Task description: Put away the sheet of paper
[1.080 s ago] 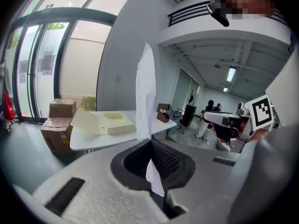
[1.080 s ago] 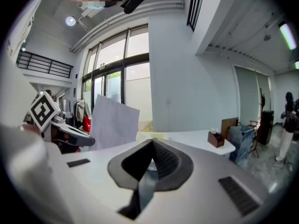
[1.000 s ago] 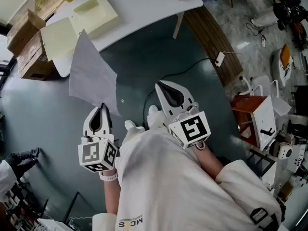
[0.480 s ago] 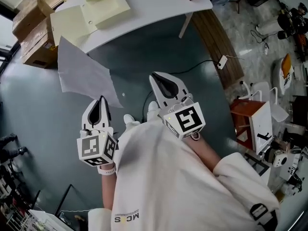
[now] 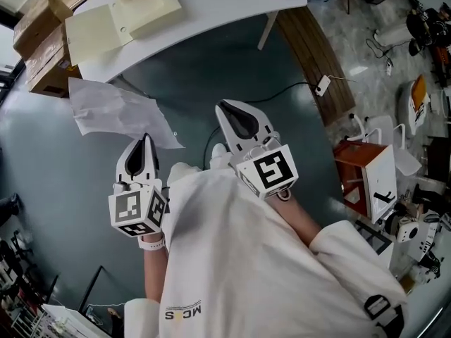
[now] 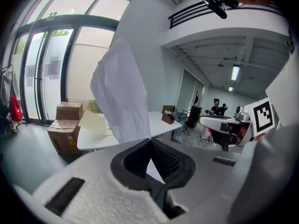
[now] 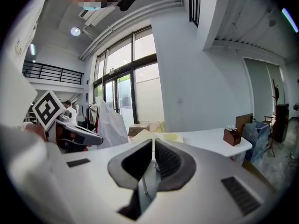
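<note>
My left tongs [image 5: 146,140] pinch the sheet of paper [image 5: 113,108] by its corner, and it spreads out ahead of them. My right tongs [image 5: 225,107], just beside, are pressed together.

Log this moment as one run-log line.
left gripper: shut on paper | right gripper: shut, empty | paper: held up, not on table
</note>
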`<move>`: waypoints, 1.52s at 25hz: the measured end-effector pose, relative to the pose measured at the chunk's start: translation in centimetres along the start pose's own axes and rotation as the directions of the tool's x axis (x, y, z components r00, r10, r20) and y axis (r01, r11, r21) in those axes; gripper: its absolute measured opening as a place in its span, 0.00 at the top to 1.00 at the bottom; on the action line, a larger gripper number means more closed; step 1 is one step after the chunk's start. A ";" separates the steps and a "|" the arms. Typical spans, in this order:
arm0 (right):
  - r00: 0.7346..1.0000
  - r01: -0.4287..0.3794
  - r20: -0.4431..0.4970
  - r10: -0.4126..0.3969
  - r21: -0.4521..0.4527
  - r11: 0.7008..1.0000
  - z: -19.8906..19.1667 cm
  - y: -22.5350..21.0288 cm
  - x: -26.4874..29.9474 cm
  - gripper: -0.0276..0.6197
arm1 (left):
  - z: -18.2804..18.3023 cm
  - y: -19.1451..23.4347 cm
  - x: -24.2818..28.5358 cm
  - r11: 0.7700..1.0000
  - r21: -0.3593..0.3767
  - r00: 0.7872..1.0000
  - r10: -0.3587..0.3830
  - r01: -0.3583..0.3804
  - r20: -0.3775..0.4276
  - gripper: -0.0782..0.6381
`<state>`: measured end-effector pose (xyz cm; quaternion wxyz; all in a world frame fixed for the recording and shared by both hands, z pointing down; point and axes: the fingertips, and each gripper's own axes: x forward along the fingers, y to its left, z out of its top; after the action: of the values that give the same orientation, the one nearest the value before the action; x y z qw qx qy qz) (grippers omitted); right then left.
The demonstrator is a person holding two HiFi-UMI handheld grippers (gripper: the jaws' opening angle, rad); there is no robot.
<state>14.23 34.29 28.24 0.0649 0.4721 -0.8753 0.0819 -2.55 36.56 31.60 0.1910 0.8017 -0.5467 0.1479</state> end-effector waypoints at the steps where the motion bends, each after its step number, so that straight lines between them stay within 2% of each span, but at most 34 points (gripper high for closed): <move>1: 1.000 -0.005 0.002 0.005 0.001 1.000 -0.2 -0.4 -0.1 0.94 | -0.1 -0.4 0.2 1.000 -0.001 1.000 0.003 -0.003 0.001 0.86; 7: 1.000 -0.004 0.014 0.004 0.001 1.000 -0.2 -2.4 -0.3 0.94 | 0.0 -1.3 1.5 1.000 -0.015 1.000 0.014 -0.014 -0.005 0.86; 14: 0.999 -0.035 -0.020 0.036 0.025 0.999 -1.0 -2.6 3.5 0.94 | 0.9 1.0 4.4 1.000 -0.030 1.000 0.006 -0.006 -0.005 0.86; 19: 0.998 -0.043 -0.037 0.044 0.012 0.999 0.2 -3.0 9.8 0.94 | 2.7 5.0 8.3 0.999 -0.037 1.000 -0.016 0.015 -0.021 0.86; 30: 0.997 -0.007 -0.075 0.008 0.003 1.000 5.3 -2.2 26.6 0.94 | 10.4 17.1 16.8 0.992 -0.041 0.992 -0.122 0.120 -0.033 0.86; 34: 0.997 0.017 -0.078 -0.019 -0.021 1.000 6.6 -2.1 30.7 0.94 | 12.6 20.0 19.1 0.986 -0.031 0.986 -0.165 0.164 -0.021 0.86; 38: 0.996 0.046 -0.076 -0.046 -0.001 0.999 7.8 -2.2 33.4 0.94 | 14.0 22.2 20.7 0.982 -0.035 0.982 -0.187 0.187 -0.009 0.86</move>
<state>-2.49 4.27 27.20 0.0996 0.4887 -0.8611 0.0988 -15.40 5.70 31.63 0.2211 0.8453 -0.4702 0.1248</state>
